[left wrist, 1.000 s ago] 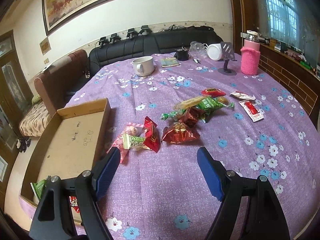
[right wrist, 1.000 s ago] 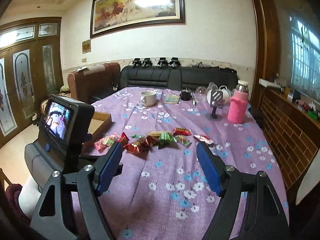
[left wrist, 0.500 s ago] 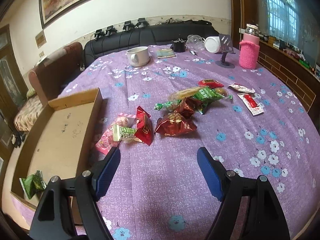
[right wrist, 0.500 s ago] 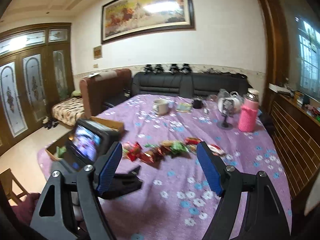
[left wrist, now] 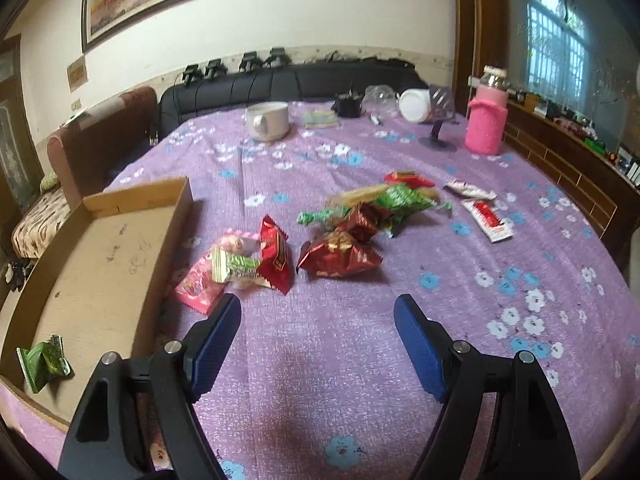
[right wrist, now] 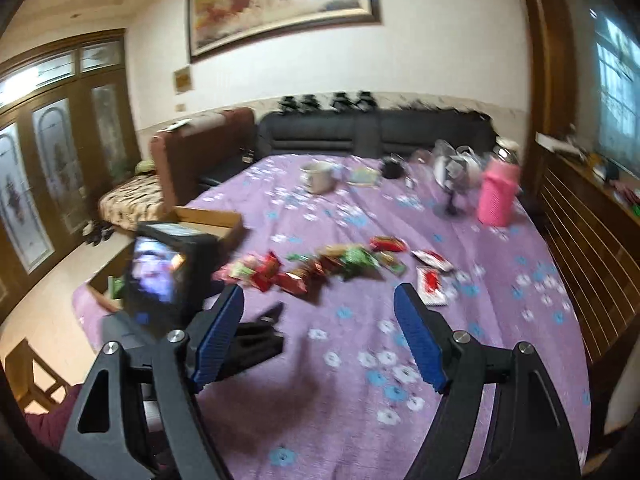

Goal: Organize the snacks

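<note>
Purple flowered cloth covers the one table (left wrist: 340, 360), where a single cardboard tray (left wrist: 100, 264) at the left edge holds one green packet (left wrist: 42, 362) in its near corner, while roughly ten wrapped snacks (left wrist: 340, 258) lie loose in a band on the cloth beside it, and one white mug (left wrist: 267, 121) and one pink-sleeved bottle (left wrist: 487, 122) stand far back. Both the left gripper (left wrist: 318, 340) and right gripper (right wrist: 319, 336) hover with blue fingers spread wide, gripping nothing. Only the right wrist view shows the left gripper's lit screen (right wrist: 154, 276).
</note>
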`<state>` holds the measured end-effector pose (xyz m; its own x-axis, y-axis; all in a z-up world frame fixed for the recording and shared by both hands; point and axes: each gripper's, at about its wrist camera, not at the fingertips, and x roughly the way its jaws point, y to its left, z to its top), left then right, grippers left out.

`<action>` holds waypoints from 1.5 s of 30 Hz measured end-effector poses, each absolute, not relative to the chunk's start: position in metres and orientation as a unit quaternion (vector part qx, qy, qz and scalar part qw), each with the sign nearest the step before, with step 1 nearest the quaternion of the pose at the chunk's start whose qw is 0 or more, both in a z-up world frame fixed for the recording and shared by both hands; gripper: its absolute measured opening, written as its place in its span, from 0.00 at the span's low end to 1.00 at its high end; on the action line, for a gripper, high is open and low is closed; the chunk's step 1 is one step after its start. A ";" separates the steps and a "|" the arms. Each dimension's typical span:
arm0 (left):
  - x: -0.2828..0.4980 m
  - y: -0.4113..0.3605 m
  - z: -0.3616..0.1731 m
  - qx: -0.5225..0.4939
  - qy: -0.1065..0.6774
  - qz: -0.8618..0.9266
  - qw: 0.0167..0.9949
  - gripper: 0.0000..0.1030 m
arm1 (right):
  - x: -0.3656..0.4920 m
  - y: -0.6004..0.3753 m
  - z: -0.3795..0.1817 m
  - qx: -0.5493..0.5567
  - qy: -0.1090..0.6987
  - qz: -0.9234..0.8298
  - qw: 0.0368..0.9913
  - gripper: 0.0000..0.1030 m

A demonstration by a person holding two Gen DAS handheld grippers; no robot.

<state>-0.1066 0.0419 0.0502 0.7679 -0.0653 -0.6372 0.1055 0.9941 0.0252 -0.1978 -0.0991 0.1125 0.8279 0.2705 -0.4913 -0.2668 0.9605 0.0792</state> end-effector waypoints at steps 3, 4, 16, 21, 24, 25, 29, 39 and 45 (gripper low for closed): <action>-0.109 0.046 0.053 0.019 0.332 -0.047 0.942 0.77 | -0.197 -0.101 0.114 0.001 0.252 0.128 0.959 0.76; -0.109 0.048 0.053 0.016 0.331 -0.047 0.942 0.77 | -0.196 -0.101 0.114 0.001 0.253 0.126 0.959 0.76; -0.106 0.054 0.044 -0.011 0.348 -0.051 0.936 0.77 | -0.191 -0.103 0.103 0.006 0.268 0.122 0.956 0.76; -0.105 0.058 0.041 -0.024 0.355 -0.055 0.933 0.77 | -0.189 -0.102 0.100 0.002 0.273 0.117 0.955 0.76; -0.105 0.061 0.041 -0.031 0.356 -0.056 0.932 0.77 | -0.191 -0.101 0.100 -0.008 0.267 0.103 0.958 0.76; -0.106 0.061 0.042 -0.031 0.353 -0.055 0.933 0.77 | -0.193 -0.101 0.100 -0.013 0.263 0.095 0.960 0.76; -0.106 0.058 0.040 -0.022 0.356 -0.053 0.933 0.77 | -0.196 -0.095 0.108 -0.041 0.246 0.073 0.966 0.76; -0.101 0.051 0.035 0.008 0.379 -0.026 0.925 0.77 | -0.219 -0.064 0.150 -0.004 0.199 0.242 0.950 0.78; -0.100 0.048 0.034 0.019 0.380 -0.018 0.925 0.77 | -0.209 -0.045 0.141 -0.019 0.224 0.245 0.943 0.78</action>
